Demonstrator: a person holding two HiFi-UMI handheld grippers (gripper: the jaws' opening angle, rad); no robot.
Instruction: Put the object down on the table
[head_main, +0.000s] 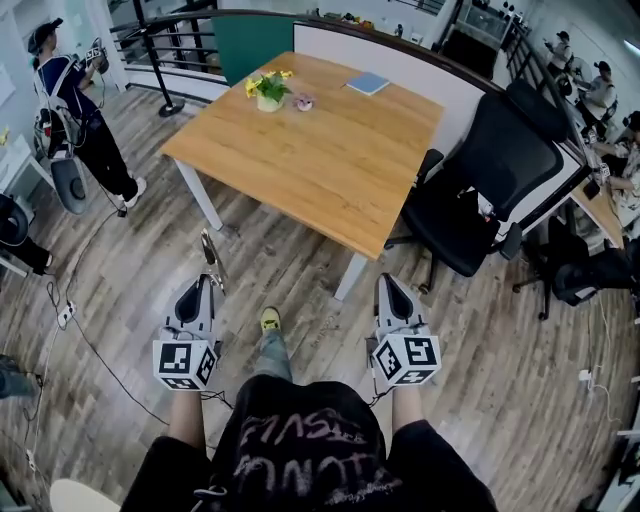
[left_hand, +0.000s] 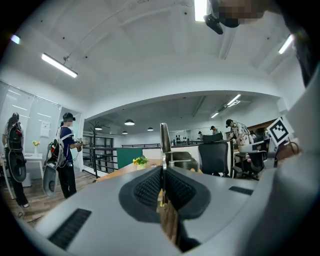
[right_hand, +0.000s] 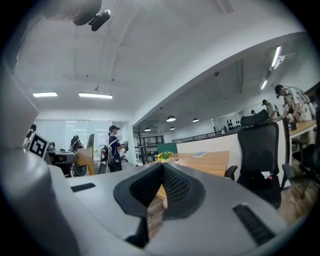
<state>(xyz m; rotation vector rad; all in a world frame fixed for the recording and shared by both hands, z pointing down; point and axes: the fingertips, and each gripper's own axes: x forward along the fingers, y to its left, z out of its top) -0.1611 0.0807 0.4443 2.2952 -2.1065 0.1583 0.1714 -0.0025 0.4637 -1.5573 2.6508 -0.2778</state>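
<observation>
Two grippers are held low in front of the person, over the wood floor (head_main: 130, 290) and short of the desk (head_main: 330, 150). The left gripper (head_main: 200, 285) has its fingers (left_hand: 145, 187) pressed together on the lower end of a thin metal utensil (head_main: 209, 258). Whether it is a spoon or a knife I cannot tell. The utensil's long axis runs on in line with the fingers, its free end pointing forward and away from the person toward the desk, leaning slightly left in the head view. In the left gripper view the utensil (left_hand: 165, 142) shows edge-on as a narrow upright strip rising from the closed fingers. It is in the air, not on the desk. The right gripper (head_main: 390, 282) has its fingers closed too, with nothing between them. A yellow shoe (head_main: 270, 320) shows between the two grippers.

Farther off, the desk carries a flower pot (head_main: 269, 90) and a blue book (head_main: 368, 83), well apart. A black chair (head_main: 490, 180) stands at its right edge. Another person (head_main: 75, 100) stands far left.
</observation>
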